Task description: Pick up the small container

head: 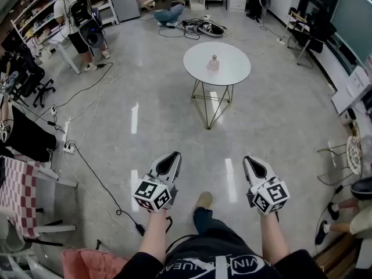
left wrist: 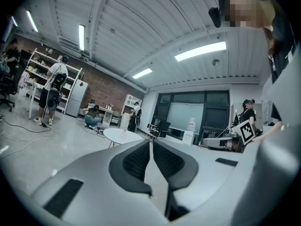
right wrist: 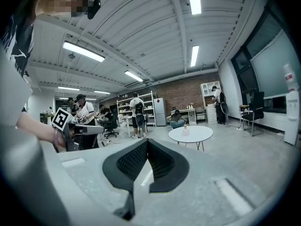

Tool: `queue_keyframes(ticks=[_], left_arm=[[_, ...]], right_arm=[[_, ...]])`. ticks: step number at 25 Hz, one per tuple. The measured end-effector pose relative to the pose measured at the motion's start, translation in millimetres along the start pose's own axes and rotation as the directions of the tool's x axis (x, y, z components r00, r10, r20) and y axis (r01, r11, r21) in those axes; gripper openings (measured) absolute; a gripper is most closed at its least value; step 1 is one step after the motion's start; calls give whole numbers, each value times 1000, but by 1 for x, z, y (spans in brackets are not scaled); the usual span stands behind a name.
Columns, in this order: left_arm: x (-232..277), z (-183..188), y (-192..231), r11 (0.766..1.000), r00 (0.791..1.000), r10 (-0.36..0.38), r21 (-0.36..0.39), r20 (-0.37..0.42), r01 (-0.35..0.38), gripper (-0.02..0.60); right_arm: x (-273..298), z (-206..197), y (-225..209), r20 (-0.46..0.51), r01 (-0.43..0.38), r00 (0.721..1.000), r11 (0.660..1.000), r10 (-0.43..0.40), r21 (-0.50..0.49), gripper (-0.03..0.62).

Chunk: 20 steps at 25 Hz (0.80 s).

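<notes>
A small pale pink container [head: 214, 63] stands upright near the middle of a round white table [head: 232, 73] some way ahead across the floor. It shows small and far off in the right gripper view [right wrist: 185, 130] and as a faint speck in the left gripper view [left wrist: 124, 132]. My left gripper [head: 175, 154] and right gripper [head: 249, 158] are held side by side well short of the table, both pointing toward it. Each has its jaws shut together with nothing between them.
The table [right wrist: 190, 134] rests on thin wire legs [head: 210, 103]. Cables [head: 87, 106] and a power strip [head: 68, 147] trail over the grey floor at left. A checked chair [head: 17, 196] stands at the near left, another chair [head: 343, 156] at right. People stand by shelves [head: 70, 16] at the back.
</notes>
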<state>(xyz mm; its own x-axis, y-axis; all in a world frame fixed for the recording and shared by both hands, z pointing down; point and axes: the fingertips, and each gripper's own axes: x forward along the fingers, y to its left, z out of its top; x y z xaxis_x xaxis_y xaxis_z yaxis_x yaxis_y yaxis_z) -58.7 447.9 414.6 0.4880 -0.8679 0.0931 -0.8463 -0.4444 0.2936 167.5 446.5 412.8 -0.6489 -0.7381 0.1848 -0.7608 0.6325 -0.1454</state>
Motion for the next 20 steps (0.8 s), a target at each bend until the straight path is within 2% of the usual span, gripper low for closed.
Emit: queue_keyframes(ticks=[7, 13, 20], left_arm=[[57, 30, 35, 1000, 1000, -7, 18, 1, 7, 23], [84, 44, 59, 995, 997, 16, -95, 72, -9, 23], [112, 45, 78, 996, 998, 50, -81, 50, -46, 23]], right_arm=[[53, 23, -42, 24, 9, 1000, 1000, -10, 17, 6], [79, 30, -67, 50, 7, 999, 997, -10, 73, 6], [82, 39, -94, 59, 34, 997, 995, -40, 94, 6]])
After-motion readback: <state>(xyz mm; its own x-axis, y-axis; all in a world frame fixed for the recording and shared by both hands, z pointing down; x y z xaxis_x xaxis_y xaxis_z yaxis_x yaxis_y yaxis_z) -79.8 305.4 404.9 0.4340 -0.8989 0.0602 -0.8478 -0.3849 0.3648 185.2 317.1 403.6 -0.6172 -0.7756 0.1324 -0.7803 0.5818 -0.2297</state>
